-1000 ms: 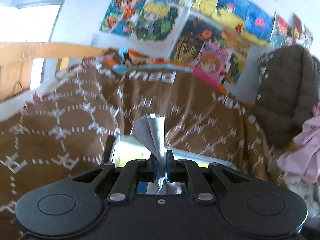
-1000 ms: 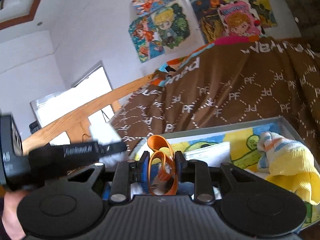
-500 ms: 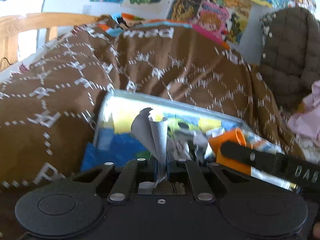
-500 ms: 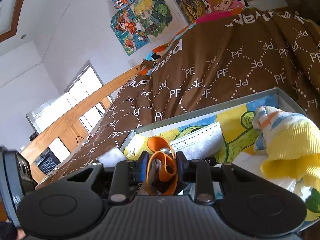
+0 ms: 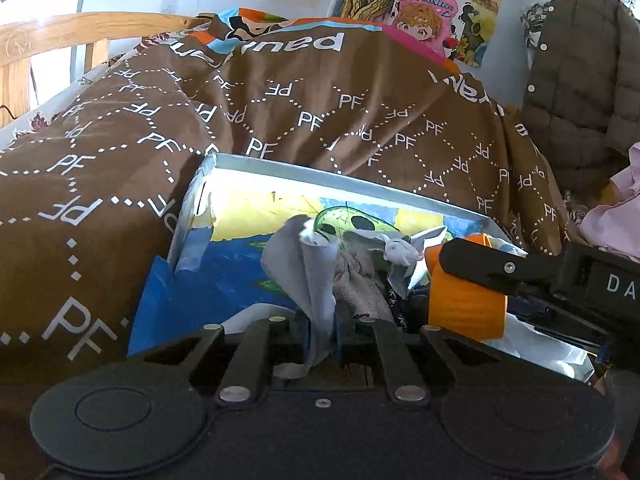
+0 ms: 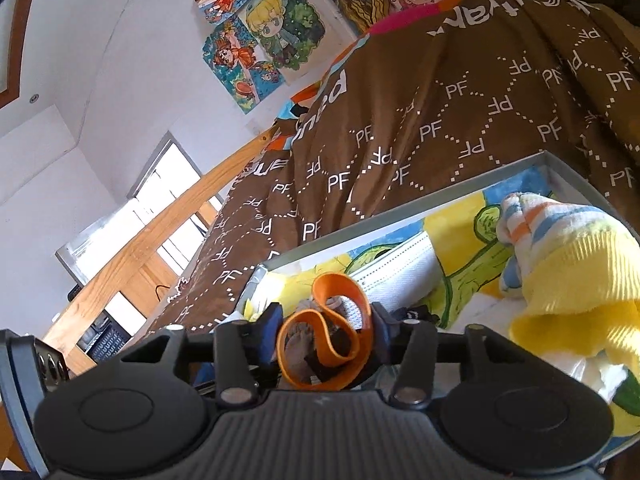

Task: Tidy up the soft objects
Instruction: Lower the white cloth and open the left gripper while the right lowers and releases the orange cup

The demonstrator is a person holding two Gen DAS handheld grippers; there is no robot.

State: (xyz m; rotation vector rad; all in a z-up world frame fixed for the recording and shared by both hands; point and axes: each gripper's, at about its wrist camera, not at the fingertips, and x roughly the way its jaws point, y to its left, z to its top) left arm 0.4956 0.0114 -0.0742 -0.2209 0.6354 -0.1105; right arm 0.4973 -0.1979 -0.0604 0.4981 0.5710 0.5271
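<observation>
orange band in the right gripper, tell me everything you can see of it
The orange band is a flat, smooth, rubbery-looking strip curled into a folded loop. The right gripper pinches it between its blue-padded fingers, one loop sticking up. It hangs over the open box. In the left wrist view it shows as a wide orange loop.

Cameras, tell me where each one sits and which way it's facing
Left wrist: sits on the left gripper, looking along its fingers, shut on a grey cloth, over the box toward the brown blanket; the right gripper shows at right.
Right wrist: sits on the right gripper, tilted, fingers around an orange band, facing the box and a yellow sock.
Shared: box, blanket, orange band, wall posters.
</observation>
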